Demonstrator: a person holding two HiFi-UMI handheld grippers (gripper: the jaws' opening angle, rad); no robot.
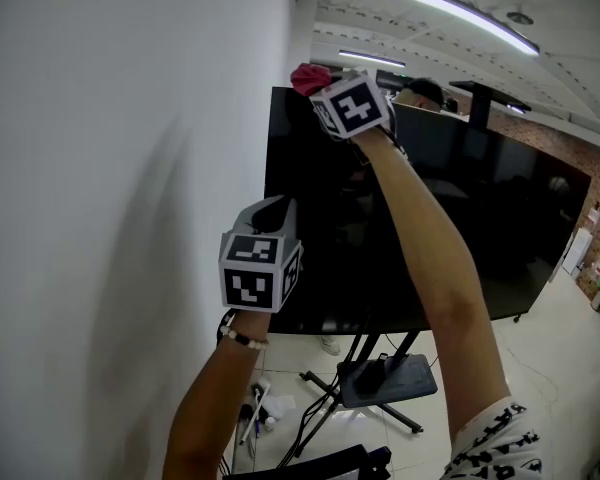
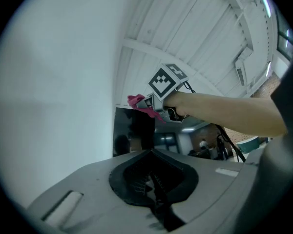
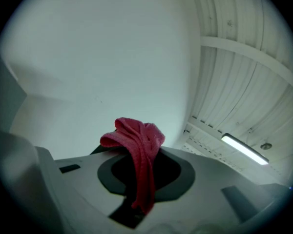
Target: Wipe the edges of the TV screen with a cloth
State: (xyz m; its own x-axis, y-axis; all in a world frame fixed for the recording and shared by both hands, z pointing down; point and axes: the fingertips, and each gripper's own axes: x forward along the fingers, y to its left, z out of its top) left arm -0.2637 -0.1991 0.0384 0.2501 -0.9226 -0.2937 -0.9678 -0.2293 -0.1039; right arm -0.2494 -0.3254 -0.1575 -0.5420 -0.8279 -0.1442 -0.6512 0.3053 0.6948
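Note:
A large black TV screen (image 1: 460, 218) stands on a floor stand close to a white wall. My right gripper (image 1: 325, 90) is raised to the screen's top left corner and is shut on a red cloth (image 1: 309, 76). In the right gripper view the cloth (image 3: 139, 150) hangs bunched out of the jaws of the right gripper (image 3: 136, 179), with wall and ceiling behind it. My left gripper (image 1: 273, 208) is held lower, in front of the screen's left edge. Its jaws are shut with nothing in them, as the left gripper view (image 2: 154, 182) shows. That view also catches the cloth (image 2: 136, 101) at the TV corner (image 2: 133, 130).
The white wall (image 1: 110, 168) runs right beside the TV's left edge. The TV stand's legs and a dark base plate (image 1: 380, 380) spread over the floor below, with small items (image 1: 255, 408) near the wall. Ceiling lights (image 1: 470, 13) hang above; a brick wall (image 1: 580, 153) lies at the far right.

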